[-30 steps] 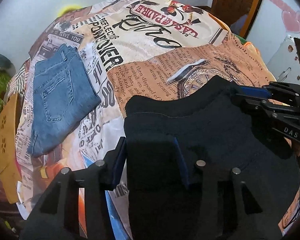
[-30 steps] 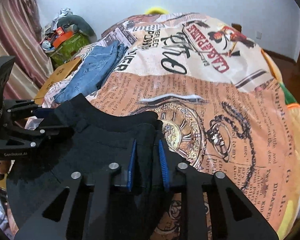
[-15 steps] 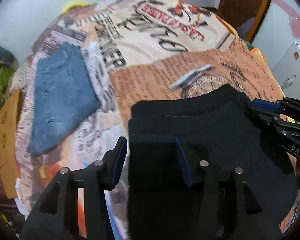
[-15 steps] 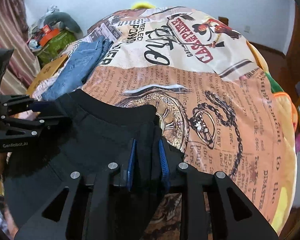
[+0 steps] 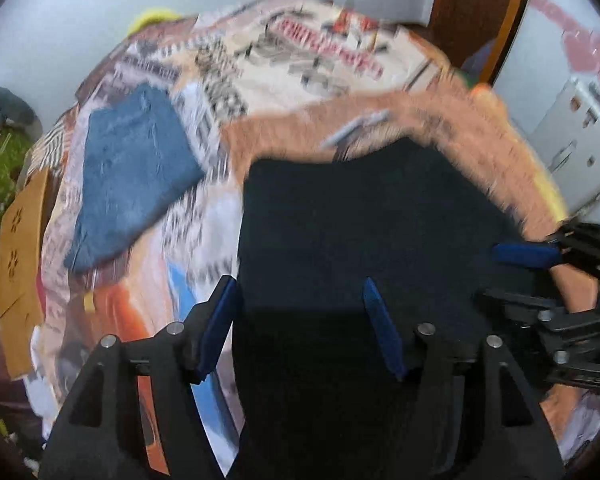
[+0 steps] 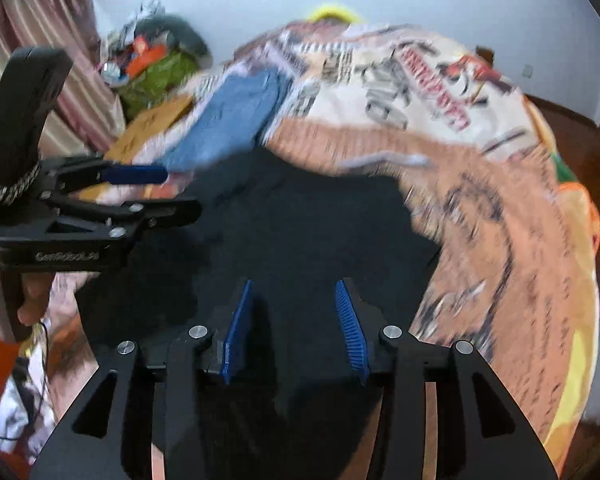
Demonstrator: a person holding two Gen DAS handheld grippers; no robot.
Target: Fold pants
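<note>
A: Black cloth fills the lower middle of both views. Those are the folded black fabric pants [image 5: 364,220], lying flat on the bed's printed newspaper-pattern cover [image 5: 284,60], near its close edge.

B: And the left gripper [image 5: 300,320]?

A: Its jaws are opening. The blue pads stand well apart, one at the left edge of the pants, one over the dark cloth, and neither visibly presses on it. The cloth lies between and under them, not pinched.

B: The right gripper [image 6: 296,324]?

A: Opening too, narrower than the left. Its ribbed blue pads [image 6: 350,328] have a clear gap between them, with black cloth below. From the left wrist view it shows at the right edge of the pants [image 5: 540,280], jaws apart.

B: Anything else on the bed?

A: A folded pair of blue denim jeans [image 5: 132,168] lies farther back to the left, well apart from the black pants. A brown cardboard piece [image 5: 20,256] sits off the bed's left side.

B: Sharpness?

A: Both views are blurred, so the print on the cover cannot be read. A person's fingers [image 6: 32,300] show on the left gripper's handle.
</note>
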